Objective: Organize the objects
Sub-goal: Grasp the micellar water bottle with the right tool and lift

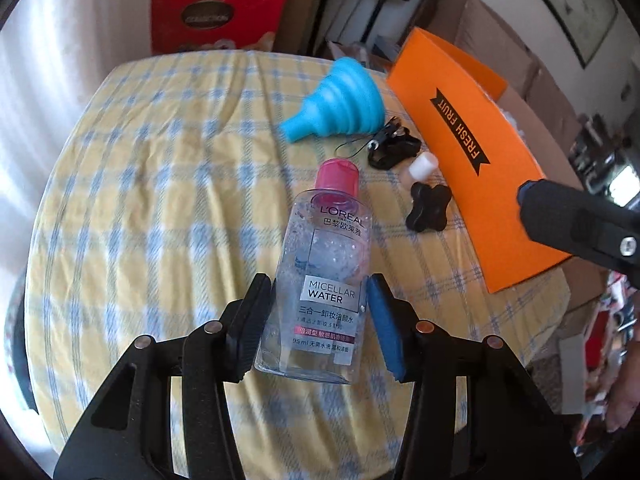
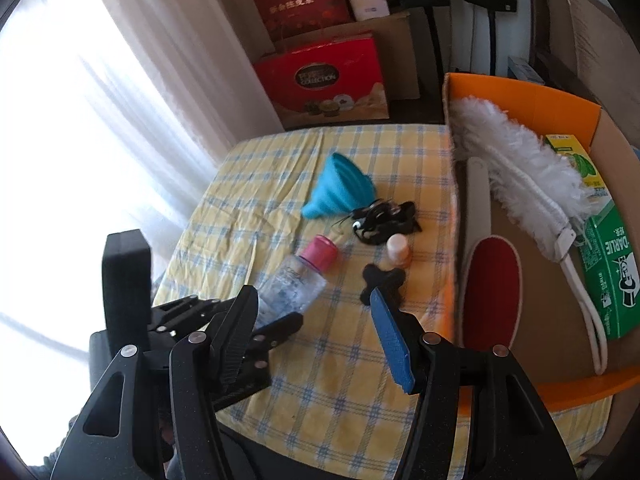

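Gripped by left gripper [image 1: 320, 316] low on its body: micellar water bottle [image 1: 320, 276], lying on checked bench [image 1: 160, 200], long axis running away, pink cap toward blue funnel [image 1: 334, 100]. Right gripper [image 2: 316, 336] spread wide, empty.

A yellow and blue checked tablecloth [image 2: 340, 360] is covering the table. Beyond the table's far edge, red gift boxes [image 2: 320, 76] are sitting stacked with brown cardboard boxes [image 2: 400, 40], and pale curtains [image 2: 120, 80] are hanging at the left.
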`<action>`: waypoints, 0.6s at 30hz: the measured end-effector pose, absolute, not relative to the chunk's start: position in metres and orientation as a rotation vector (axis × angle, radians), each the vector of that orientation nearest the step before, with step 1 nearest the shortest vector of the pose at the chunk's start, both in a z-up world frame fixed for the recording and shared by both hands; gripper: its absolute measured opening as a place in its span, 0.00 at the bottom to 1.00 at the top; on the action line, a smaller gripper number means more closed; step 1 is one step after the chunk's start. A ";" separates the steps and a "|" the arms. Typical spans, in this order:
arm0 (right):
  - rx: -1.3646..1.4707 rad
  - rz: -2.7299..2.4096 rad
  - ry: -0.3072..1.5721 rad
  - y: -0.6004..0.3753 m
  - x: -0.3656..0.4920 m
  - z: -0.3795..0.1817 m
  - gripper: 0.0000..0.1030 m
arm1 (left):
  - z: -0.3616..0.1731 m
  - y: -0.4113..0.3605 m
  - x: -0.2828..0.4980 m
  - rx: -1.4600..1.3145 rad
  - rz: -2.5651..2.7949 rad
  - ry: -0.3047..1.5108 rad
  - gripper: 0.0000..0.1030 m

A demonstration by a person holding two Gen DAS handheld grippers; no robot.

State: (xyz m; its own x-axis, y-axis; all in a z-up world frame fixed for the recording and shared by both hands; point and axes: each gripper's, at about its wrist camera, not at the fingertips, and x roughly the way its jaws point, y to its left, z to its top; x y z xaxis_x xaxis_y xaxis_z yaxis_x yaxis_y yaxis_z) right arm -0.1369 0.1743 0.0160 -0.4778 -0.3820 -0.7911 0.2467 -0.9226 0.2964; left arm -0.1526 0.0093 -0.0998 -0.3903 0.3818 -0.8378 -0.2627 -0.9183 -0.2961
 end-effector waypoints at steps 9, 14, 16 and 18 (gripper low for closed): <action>1.389 -2.361 -0.175 0.143 -0.132 -0.008 0.59 | -0.103 -0.010 -0.130 -1.429 2.360 -0.266 0.45; 1.442 -2.352 -0.163 0.132 -0.138 -0.026 0.59 | -0.105 -0.015 -0.125 -1.420 2.366 -0.306 0.45; 1.465 -2.340 -0.187 0.130 -0.141 -0.035 0.59 | -0.106 -0.016 -0.122 -1.414 2.363 -0.323 0.45; 1.492 -2.332 -0.206 0.128 -0.145 -0.044 0.59 | -0.106 -0.019 -0.120 -1.409 2.363 -0.339 0.44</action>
